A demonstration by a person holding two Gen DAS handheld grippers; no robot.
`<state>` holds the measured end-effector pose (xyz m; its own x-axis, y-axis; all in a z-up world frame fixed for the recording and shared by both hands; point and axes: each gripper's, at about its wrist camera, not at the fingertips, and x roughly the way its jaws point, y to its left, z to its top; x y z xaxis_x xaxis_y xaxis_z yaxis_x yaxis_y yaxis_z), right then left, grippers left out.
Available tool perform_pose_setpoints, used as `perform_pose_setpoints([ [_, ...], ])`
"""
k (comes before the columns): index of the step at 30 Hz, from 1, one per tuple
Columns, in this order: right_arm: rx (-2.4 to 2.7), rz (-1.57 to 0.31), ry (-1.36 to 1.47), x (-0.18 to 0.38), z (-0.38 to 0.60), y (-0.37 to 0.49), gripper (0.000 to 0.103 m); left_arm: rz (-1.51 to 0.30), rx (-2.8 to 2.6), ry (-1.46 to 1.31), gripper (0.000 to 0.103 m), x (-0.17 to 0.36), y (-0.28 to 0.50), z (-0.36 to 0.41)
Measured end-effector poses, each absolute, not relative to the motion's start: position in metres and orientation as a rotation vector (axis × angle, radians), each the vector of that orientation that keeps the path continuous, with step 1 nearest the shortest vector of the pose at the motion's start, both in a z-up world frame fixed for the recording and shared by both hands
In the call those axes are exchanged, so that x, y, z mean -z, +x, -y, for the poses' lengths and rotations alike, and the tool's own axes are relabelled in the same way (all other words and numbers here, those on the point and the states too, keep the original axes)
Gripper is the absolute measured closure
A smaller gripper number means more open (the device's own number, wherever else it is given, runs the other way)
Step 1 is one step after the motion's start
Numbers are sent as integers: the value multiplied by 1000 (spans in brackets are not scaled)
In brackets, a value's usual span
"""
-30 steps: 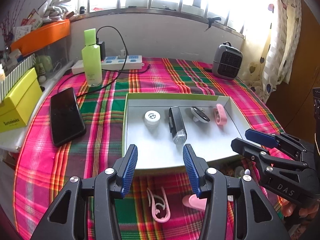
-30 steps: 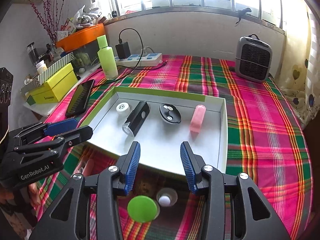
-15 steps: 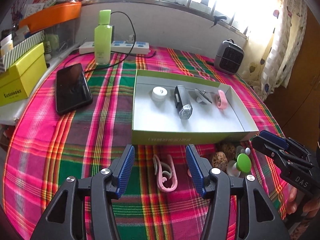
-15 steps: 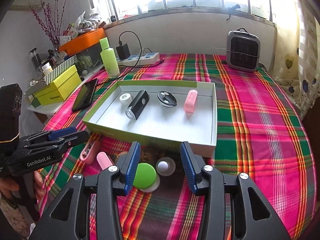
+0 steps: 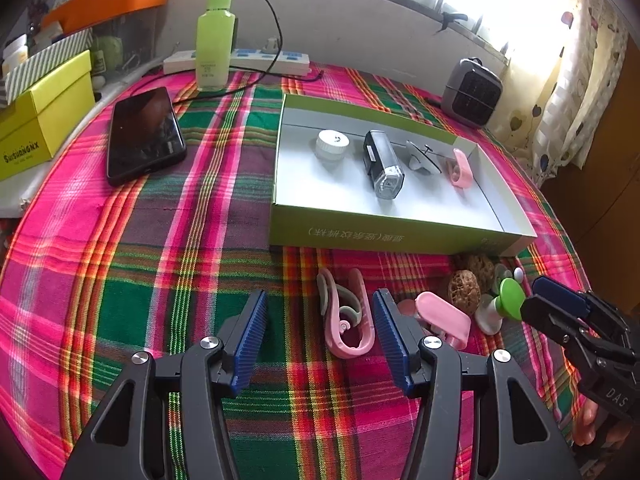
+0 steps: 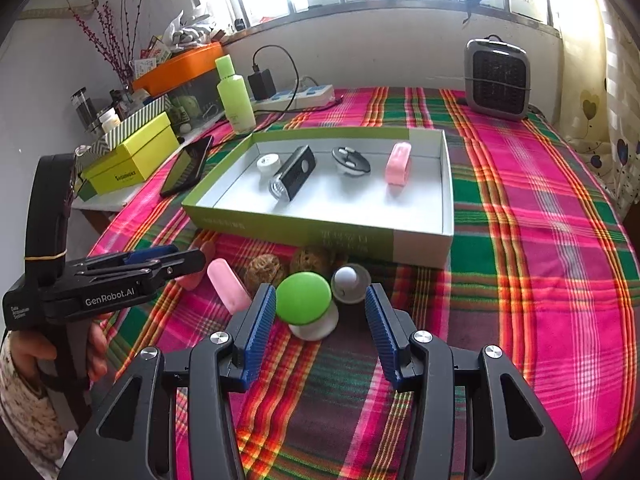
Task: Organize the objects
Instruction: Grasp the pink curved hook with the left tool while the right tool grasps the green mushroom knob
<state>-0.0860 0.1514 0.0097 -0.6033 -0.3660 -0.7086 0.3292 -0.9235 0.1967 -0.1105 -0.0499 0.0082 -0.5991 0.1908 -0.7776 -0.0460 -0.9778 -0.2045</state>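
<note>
A: What sits ahead of the left gripper [image 5: 320,336]?
B: A pink hook-shaped clip [image 5: 347,314], lying flat on the counter [image 5: 140,264] just inside the right fingertip, its long axis running away from the gripper toward the green tray [image 5: 400,236]. Jaws are spread, nothing held.

A: And the right gripper [image 6: 320,320]?
B: Also spread and empty. A green-capped mushroom toy [image 6: 306,300] lies tilted by its left fingertip, with a white ball in a cup [image 6: 347,282] just ahead.

A: Counts?
B: Four items in the tray beyond both grippers: a white cap [image 5: 331,145], a black flashlight [image 5: 382,164] pointing toward the gripper, one grey disc [image 5: 420,156], one pink piece [image 5: 460,168]. Two brown walnuts [image 6: 264,270] in front of it.
</note>
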Motion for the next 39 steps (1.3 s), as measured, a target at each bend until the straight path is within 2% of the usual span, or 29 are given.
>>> perform_pose_setpoints([
  [16,2477,-51,1169,4,-132,-95,55,206,-2701,-1324,50,-8,-109,53],
  [21,2486,-38,1165,4,-134,-96,55,224,-2695,-1316,50,-8,-109,58],
  [23,2487,-25,1164,4,-135,-96,59,219,-2698,-1316,51,-8,-109,58],
  [28,2484,-16,1158,3,-135,-96,67,150,-2726,-1321,61,-7,-108,55],
  [36,2492,-8,1152,2,-135,-95,68,164,-2744,-1322,78,-7,-108,61],
  [39,2492,7,1147,1,-137,-94,68,181,-2744,-1323,81,-6,-109,64],
])
